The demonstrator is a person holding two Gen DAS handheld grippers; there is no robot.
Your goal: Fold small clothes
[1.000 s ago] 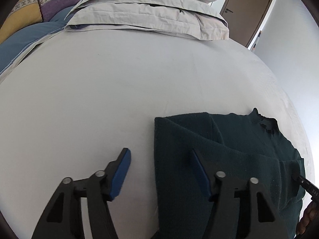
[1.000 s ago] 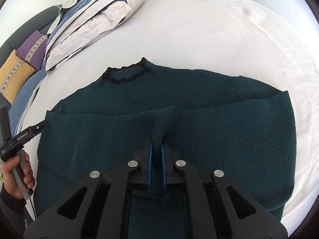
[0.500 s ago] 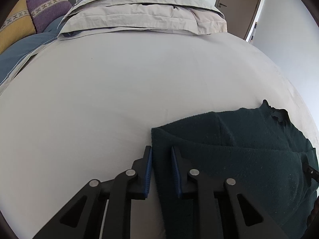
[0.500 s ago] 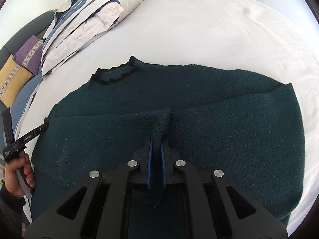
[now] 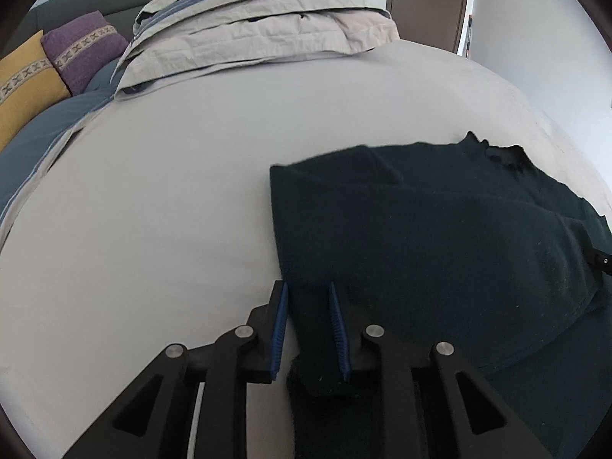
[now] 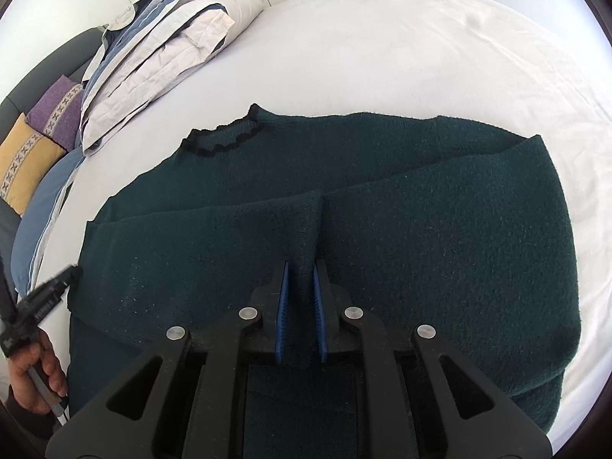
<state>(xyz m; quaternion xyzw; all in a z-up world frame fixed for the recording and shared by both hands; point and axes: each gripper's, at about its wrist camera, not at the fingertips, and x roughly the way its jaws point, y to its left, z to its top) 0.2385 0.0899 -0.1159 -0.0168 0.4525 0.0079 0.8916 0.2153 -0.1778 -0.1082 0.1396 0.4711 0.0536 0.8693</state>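
A dark green knitted sweater (image 6: pixel 440 229) lies on the white bed, neck with black trim (image 6: pixel 225 141) toward the far side, its lower part folded up over the body. My right gripper (image 6: pixel 300 267) is shut on a pinched ridge of the folded layer near the middle. My left gripper (image 5: pixel 306 290) is shut on the sweater's left edge (image 5: pixel 306 325), which also shows in the left wrist view (image 5: pixel 440 237). The left gripper's body and the hand holding it show at the left in the right wrist view (image 6: pixel 42 302).
The white bed sheet (image 5: pixel 153 191) spreads to the left and far side. A stack of folded grey and blue bedding (image 5: pixel 260 34) lies at the head of the bed. Purple (image 5: pixel 84 49) and yellow (image 5: pixel 23 84) cushions sit far left. A brown door (image 5: pixel 428 4) stands behind.
My left gripper went from wide open beside the sweater's left edge to shut on that edge. My right gripper stayed shut on its fold, and the folded layer has lifted slightly.
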